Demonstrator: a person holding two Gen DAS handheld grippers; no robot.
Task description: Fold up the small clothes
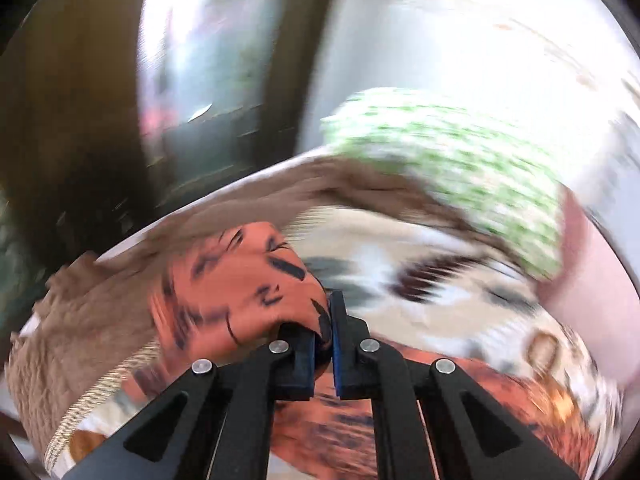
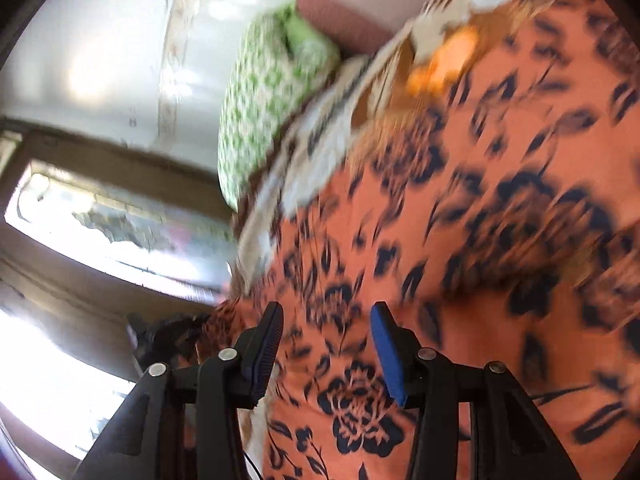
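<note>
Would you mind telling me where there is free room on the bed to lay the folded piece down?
Free: the patterned bedspread between the left gripper, shut on the orange floral cloth, and the green-and-white pillow. Crowded: under the open right gripper, where that cloth spreads widely.

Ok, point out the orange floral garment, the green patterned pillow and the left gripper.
orange floral garment (image 2: 500, 240): right wrist view, spread printed fabric.
green patterned pillow (image 1: 452, 160): left wrist view, its top face.
left gripper (image 1: 322, 320): left wrist view, between fingertips.
</note>
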